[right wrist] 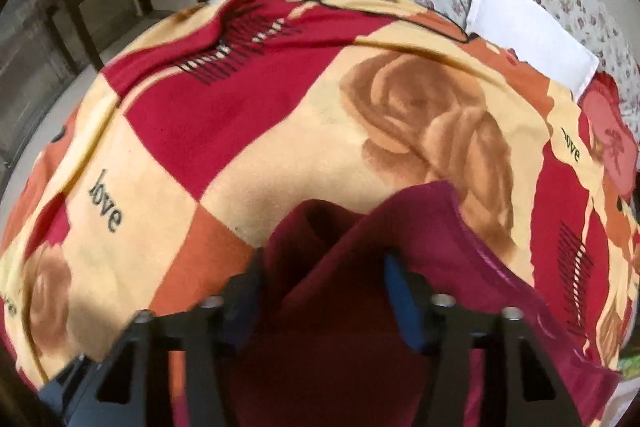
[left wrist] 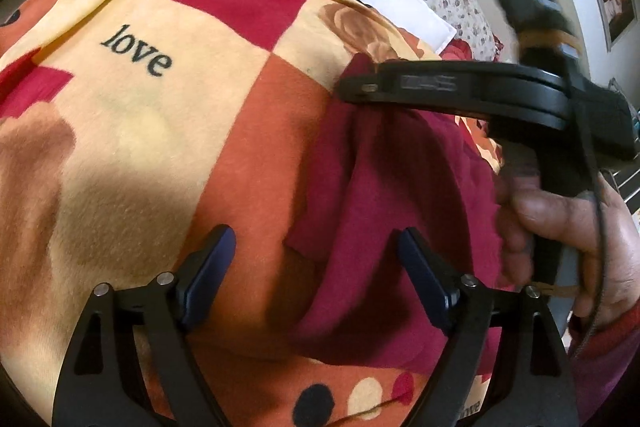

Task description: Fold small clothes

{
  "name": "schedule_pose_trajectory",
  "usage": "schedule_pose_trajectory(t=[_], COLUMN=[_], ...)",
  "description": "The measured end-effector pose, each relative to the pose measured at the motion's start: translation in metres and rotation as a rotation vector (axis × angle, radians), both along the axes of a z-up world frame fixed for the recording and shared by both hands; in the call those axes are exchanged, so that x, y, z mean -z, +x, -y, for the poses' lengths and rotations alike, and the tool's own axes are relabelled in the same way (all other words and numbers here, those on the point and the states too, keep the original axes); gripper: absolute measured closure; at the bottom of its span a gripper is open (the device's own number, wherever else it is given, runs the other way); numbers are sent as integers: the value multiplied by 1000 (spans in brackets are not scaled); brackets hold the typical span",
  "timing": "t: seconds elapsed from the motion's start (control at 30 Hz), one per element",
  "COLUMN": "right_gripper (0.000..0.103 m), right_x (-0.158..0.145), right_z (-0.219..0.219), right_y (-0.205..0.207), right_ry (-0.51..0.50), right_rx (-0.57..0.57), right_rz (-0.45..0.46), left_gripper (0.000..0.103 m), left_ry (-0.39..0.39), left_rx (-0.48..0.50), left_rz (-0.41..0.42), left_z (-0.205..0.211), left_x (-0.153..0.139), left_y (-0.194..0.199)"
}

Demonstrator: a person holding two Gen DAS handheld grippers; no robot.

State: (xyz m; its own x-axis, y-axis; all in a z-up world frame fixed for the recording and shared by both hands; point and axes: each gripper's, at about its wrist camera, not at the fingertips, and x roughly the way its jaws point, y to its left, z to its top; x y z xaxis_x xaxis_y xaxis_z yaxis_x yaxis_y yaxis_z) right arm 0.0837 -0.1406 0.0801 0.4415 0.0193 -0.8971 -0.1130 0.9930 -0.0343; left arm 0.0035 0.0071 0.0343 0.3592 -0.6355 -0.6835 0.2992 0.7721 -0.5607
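Maroon cloth garment [right wrist: 352, 267] gathered on a bed, one gripper on it and one clear of it.

Right gripper [right wrist: 324, 291] has a bunched fold of the maroon garment filling the gap between its blue-padded fingers [right wrist: 402, 303], which stand fairly close and press on the cloth from both sides. Left gripper [left wrist: 316, 279] hovers with its fingers [left wrist: 424, 279] spread wide apart and nothing clamped; the garment's edge lies below the gap, against the right-hand finger's side. The garment rests on a fleece blanket [left wrist: 152, 131] of red, orange and cream squares printed with roses and the word "love". A hand [left wrist: 568, 239] grips the right gripper's black handle beside the cloth.
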Motion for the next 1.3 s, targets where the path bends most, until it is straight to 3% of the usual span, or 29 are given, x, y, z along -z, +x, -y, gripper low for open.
schedule_pose_trajectory(t=[0.03,0.1,0.2,0.3,0.33,0.37,0.4,0.43,0.5,0.6,0.67,0.7,0.73,0.8,0.97,1.07,1.23,1.27,1.3], right_gripper=[80,86,88,88,88,88,88,88,88,87,79,66,47,39,39,38,39,42,54], right_x=[-6,-17,-28,-33,-33,-34,-33,-32,-28,-26,-27,-29,-30,-31,-9,2,0,0,-2], right_z=[9,25,43,44,43,42,40,39,42,47,45,40,36,22,-2,-5,2,4,9], right_y=[-5,-15,-30,-35,-35,-35,-35,-34,-33,-30,-27,-26,-24,-20,-1,3,-6,-9,-13], right_ry=[49,160,252,270,270,272,275,281,303,365,389,397,389,314,89,33,77,94,112], right_rx=[2,11,27,22,19,17,14,11,22,80,105,96,89,81,69,57,62,61,64], right_rz=[4,29,62,66,63,62,60,55,39,32,17,7,3,-3,-98,-105,-51,-42,-28], left_gripper=[17,15,15,16,20,39,47,49,62,69,72,73,73,73,73,73,73,74,75], left_ry=[5,19,29,2,-23,-61,-80,-86,-89,-78,-83,-86,-85,-80,-63,-53,-41,-36,-35], left_rx=[5,14,33,40,39,44,50,43,35,33,31,32,32,33,33,28,33,34,37], left_rz=[5,19,44,46,44,34,15,7,24,59,72,75,79,90,91,85,92,97,104], left_z=[1,6,14,18,17,16,15,15,14,13,13,13,14,15,17,18,18,19,19], left_x=[0,-1,-1,0,-1,-1,1,2,2,-3,-7,-9,-10,-12,-14,-14,-16,-18,-19], left_y=[0,3,8,13,12,11,11,10,6,-1,-3,-3,-4,-6,-9,-7,-10,-11,-12])
